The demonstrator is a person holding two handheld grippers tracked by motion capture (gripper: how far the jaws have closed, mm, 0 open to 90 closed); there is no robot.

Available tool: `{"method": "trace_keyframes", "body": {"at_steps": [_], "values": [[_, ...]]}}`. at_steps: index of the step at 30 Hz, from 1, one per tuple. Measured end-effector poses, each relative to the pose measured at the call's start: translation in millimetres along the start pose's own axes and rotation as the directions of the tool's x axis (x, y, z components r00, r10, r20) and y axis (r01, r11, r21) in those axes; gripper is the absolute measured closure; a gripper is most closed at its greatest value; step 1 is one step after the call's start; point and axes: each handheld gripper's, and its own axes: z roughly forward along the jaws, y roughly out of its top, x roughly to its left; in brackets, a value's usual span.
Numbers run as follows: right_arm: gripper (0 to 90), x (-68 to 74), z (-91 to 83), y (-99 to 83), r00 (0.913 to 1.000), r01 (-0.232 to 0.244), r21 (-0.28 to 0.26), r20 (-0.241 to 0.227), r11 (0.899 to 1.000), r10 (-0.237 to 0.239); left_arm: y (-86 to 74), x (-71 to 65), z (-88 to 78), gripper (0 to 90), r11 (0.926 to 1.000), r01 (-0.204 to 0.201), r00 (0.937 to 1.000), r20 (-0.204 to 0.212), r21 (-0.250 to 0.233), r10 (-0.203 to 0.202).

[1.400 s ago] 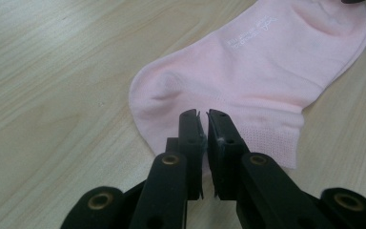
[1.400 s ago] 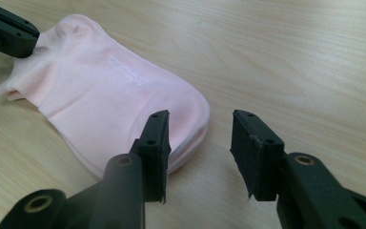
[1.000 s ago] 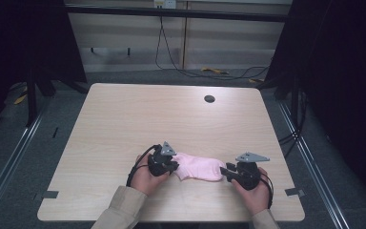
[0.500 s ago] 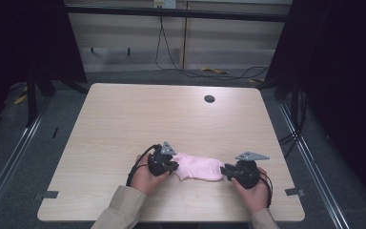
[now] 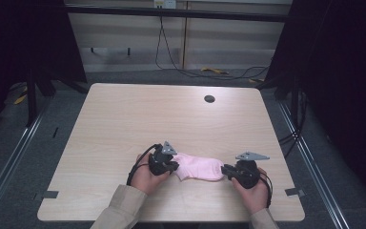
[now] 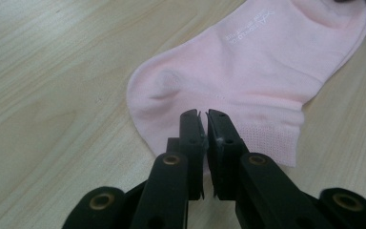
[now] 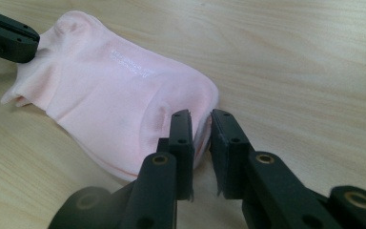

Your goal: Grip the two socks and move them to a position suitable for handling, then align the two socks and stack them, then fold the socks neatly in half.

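Pinching cuff edge of pink sock (image 5: 199, 167), left gripper (image 5: 170, 165) clamped. Right gripper (image 5: 226, 171) jaws just closing around toe, small gap left. Sock flat, lower centre of table (image 5: 124, 119); lift or fold not begun.

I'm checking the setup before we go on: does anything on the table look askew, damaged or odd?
Nothing stands out. The pink sock lies flat and undamaged on the table, with the left gripper shut on its cuff.
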Motion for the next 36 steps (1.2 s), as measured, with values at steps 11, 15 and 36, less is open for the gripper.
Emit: {"method": "trace_keyframes", "body": {"at_steps": [11, 15, 36], "values": [[88.1, 0.1, -1.6, 6.0, 0.9997, -0.02, -0.013, -0.014, 1.0, 0.02, -1.5, 0.3, -0.7, 85.5, 1.0, 0.007, 1.0, 0.001, -0.004, -0.007], [88.1, 0.4, -2.5, 8.6, 0.9995, -0.018, -0.026, -0.025, 0.999, 0.018, -0.6, 0.1, -0.2, 85.5, 1.0, -0.003, 1.0, 0.002, -0.002, 0.003], [88.2, 12.3, -10.6, 22.4, 0.9975, 0.001, -0.079, -0.07, 0.997, -0.006, -2.1, -1.3, -0.9, 85.6, 1.0, 0.005, 1.0, 0.0, -0.004, -0.005]]}}
